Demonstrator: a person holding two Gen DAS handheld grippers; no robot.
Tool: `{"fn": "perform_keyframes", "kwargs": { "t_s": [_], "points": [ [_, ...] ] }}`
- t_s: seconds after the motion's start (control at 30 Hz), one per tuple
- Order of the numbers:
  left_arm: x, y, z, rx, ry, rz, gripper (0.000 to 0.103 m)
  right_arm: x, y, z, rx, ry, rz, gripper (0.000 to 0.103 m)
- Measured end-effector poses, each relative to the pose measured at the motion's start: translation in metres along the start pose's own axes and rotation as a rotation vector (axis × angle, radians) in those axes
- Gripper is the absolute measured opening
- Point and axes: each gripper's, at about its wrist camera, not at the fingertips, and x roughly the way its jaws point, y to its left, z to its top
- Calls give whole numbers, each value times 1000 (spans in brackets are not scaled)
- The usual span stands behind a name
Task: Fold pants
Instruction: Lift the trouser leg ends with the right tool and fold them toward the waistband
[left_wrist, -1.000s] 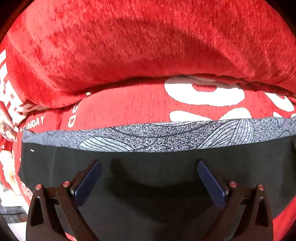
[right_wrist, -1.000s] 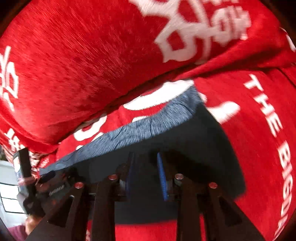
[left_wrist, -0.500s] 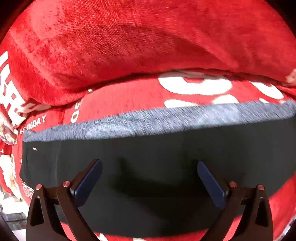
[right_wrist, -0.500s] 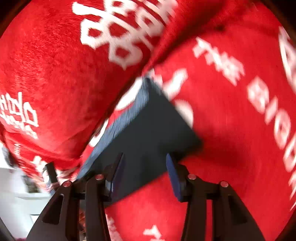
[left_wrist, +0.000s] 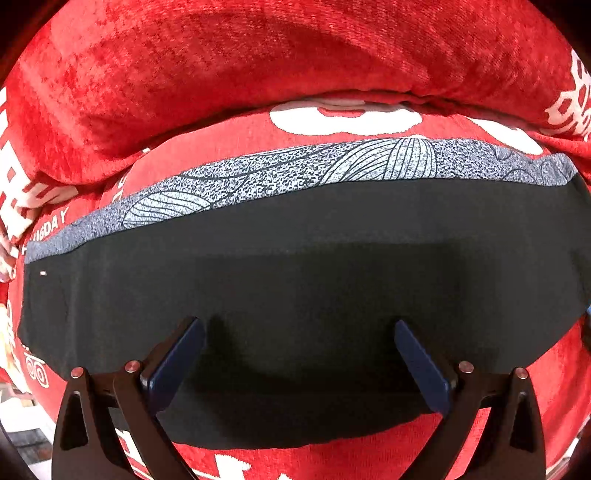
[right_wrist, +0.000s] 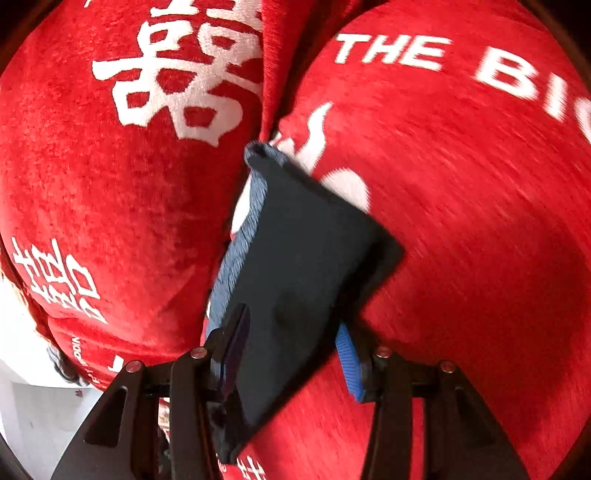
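Left tongs (left_wrist: 297, 349) wide apart, right tongs (right_wrist: 291, 345) just parted, astride pants (right_wrist: 306, 266)

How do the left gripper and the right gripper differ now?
The left gripper has its jaws spread wide; the right gripper has them narrower. The left gripper looks square onto the flat black pants; the right gripper sees them slanted, their end between its fingers. Whether the right pads press the cloth is unclear. Both are above the red cover.

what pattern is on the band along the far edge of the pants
Speckled grey with fine dark leaf-like line drawings on the band; the pants themselves are plain black. Clearest in the left wrist view.
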Motion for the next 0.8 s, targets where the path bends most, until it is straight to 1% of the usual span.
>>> {"fn": "perform_keyframes", "kwargs": {
  "t_s": [0.03, 0.07, 0.1, 0.13, 0.17, 0.23, 0.27, 0.33, 0.37, 0.4, 0.47, 0.5, 0.63, 0.7, 0.8],
  "points": [
    [0, 0, 1, 4, 7, 1, 103, 3, 2, 4, 6, -2, 1, 51],
    [-2, 1, 4, 8, 25, 5, 103, 7, 4, 8, 24, 9, 2, 45],
    [-6, 2, 7, 4, 30, 9, 103, 11, 6, 11, 51, 24, -6, 20],
    [-16, 4, 10, -8, -2, 2, 103, 12, 10, 12, 58, 26, -11, 13],
    [-25, 5, 13, -9, -33, -2, 103, 10, 16, 13, 48, 23, -9, 13],
    [-37, -1, 20, 18, -94, -3, 103, 0, 36, 11, -38, 23, -12, 13],
    [-36, -5, 22, 35, -102, -6, 103, -3, 45, 10, -78, 25, -15, 13],
    [-22, -17, 24, 72, -78, 1, 103, -10, 64, 6, -155, 26, -11, 13],
    [-10, -26, 22, 94, -42, -18, 103, -12, 74, 4, -190, 24, -14, 13],
    [1, -34, 17, 106, -15, -17, 102, -14, 81, 1, -219, 23, -19, 13],
    [1, -38, 14, 87, -58, -10, 102, -13, 97, -7, -280, 36, -29, 13],
    [1, -37, 14, 85, -55, -12, 102, -11, 105, -12, -309, 36, -34, 13],
    [0, -24, 21, 88, -14, -69, 102, -13, 138, -28, -429, 32, -59, 13],
    [-10, -13, 18, 92, -42, -57, 102, -14, 158, -38, -498, 28, -81, 13],
    [-26, 15, 11, 77, -82, -73, 102, -13, 183, -55, -589, 32, -110, 13]
  ]
}}
